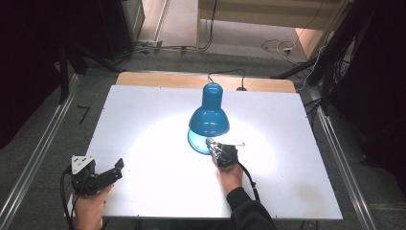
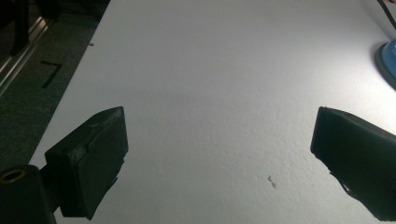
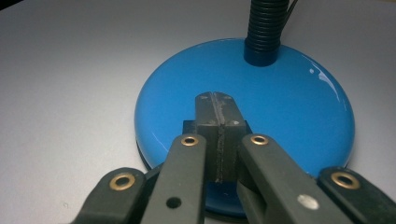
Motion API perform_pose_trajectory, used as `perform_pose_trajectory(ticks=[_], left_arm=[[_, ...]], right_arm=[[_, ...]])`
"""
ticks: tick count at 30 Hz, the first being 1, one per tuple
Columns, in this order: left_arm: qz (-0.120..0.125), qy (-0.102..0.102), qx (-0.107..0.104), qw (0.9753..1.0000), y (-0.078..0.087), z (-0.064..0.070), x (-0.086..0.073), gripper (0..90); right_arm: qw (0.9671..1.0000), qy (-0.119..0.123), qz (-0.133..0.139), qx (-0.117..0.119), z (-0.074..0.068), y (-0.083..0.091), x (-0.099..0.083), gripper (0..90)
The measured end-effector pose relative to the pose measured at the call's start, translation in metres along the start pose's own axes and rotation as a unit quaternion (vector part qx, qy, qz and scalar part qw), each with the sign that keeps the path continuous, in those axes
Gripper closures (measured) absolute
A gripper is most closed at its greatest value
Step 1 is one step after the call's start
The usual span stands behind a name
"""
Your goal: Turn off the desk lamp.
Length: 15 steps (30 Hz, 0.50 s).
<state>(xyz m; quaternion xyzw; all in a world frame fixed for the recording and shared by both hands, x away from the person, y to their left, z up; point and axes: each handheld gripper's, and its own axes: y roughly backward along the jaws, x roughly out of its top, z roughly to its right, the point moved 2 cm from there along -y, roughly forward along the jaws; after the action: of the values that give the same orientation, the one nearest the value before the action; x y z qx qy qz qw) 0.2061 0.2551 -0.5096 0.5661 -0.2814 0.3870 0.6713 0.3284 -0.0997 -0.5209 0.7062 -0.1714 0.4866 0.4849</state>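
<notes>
Lit blue lamp (image 1: pixel 209 115) mid-table, shade bent over its round base (image 3: pixel 243 126). Right gripper (image 3: pixel 215 100) over the near part of that base, jaws pressed together, tips on or just above what looks like a dark switch. Best pressed straight down, gently, without skidding across the glossy surface or nudging the base. Left gripper (image 1: pixel 118 168) idle near the table (image 1: pixel 143 115) corner, jaws wide apart, gripping nothing.

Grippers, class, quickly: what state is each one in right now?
Left hand-held gripper: open, holding nothing, over the table.
Right hand-held gripper: closed, holding nothing, tips over the lamp base.
</notes>
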Motion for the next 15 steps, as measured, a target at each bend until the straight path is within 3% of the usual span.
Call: perform_pose_trajectory(ticks=[15], left_arm=[[-0.001,-0.003,-0.002,1.0000,-0.0003,0.0021,-0.0002,4.8]], right_arm=[[1.0000,-0.005,0.002,-0.003,0.0002,-0.0019,0.0011,88.1]])
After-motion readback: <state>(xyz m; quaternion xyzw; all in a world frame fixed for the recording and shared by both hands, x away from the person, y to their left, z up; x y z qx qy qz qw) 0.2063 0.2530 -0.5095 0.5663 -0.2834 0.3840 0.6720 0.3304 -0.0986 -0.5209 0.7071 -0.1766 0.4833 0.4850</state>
